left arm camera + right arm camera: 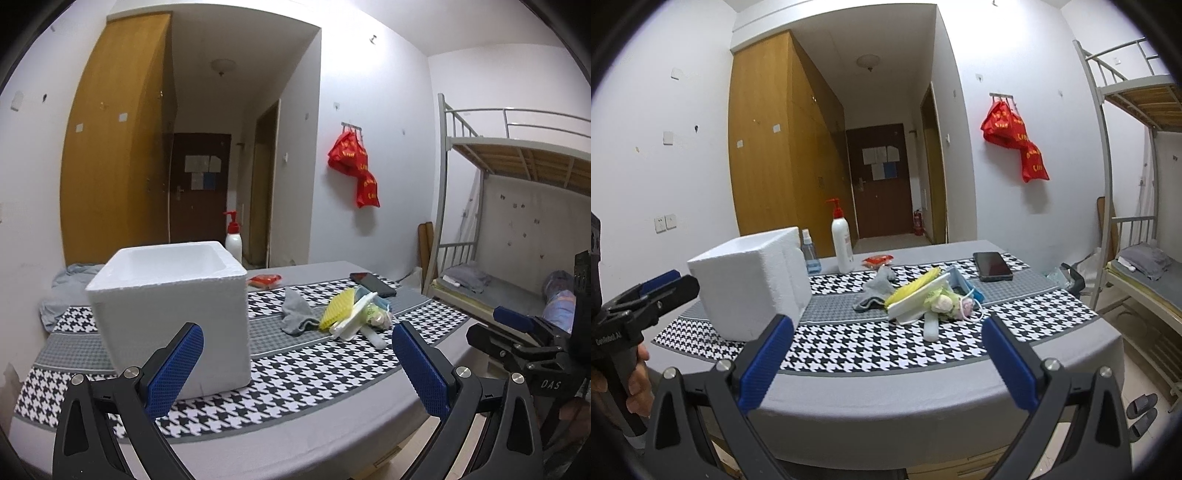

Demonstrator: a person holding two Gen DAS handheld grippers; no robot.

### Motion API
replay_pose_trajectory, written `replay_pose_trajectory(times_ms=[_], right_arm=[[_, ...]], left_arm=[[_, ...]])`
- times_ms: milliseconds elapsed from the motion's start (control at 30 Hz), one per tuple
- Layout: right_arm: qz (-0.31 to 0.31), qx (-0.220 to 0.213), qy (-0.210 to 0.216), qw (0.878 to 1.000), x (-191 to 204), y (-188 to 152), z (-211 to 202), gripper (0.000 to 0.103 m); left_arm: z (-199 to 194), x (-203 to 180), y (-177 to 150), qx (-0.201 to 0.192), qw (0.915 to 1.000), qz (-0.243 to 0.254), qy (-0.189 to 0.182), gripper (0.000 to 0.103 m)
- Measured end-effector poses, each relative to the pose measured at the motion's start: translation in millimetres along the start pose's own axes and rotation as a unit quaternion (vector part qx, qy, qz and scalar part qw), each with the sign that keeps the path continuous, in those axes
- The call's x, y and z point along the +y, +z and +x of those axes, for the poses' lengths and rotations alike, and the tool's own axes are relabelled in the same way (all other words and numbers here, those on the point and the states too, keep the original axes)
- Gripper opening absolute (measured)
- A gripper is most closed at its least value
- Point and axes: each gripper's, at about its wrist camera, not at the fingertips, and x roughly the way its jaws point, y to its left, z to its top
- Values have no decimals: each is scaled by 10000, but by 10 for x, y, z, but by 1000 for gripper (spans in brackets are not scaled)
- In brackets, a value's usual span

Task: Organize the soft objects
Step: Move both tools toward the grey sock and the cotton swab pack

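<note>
The soft things lie in a loose heap near the middle of the desk (923,376): a grey sock (875,291), a yellow ribbed sponge (916,284) leaning on a white foam strip (916,301), a small plush toy (947,302) and what looks like a face mask (964,286) with its ear loop trailing. To their left stands the white foam box (166,310), open at the top. As far as its mouth can be seen it looks empty, so I judge the sorting not yet begun: every piece is left to be carried across.

Both tools hang back at the near edge of the desk. The left gripper (297,354) has its blue pads spread wide with nothing between them; the right gripper (886,354) is likewise spread and holds nothing.

The left wrist view looks down into the box and catches a crumpled grey cloth (70,284) behind it. The right wrist view shows only the box's outer walls, but reveals a small blue spray bottle (809,251) beside the pump bottle (842,240), the dark phone (991,266) lying flat, and the hand (637,384) holding the other tool's grip.
</note>
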Motion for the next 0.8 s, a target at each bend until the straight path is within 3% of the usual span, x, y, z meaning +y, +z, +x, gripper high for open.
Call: replay_pose_trajectory(times_ms=[533, 800], right_arm=[[137, 334, -305, 9989, -410, 91, 444, 103], [254, 533, -353, 9976, -599, 62, 635, 103]], left_arm=[[685, -240, 138, 535, 9975, 284, -363, 102], [980, -348, 138, 805, 9955, 339, -363, 102]])
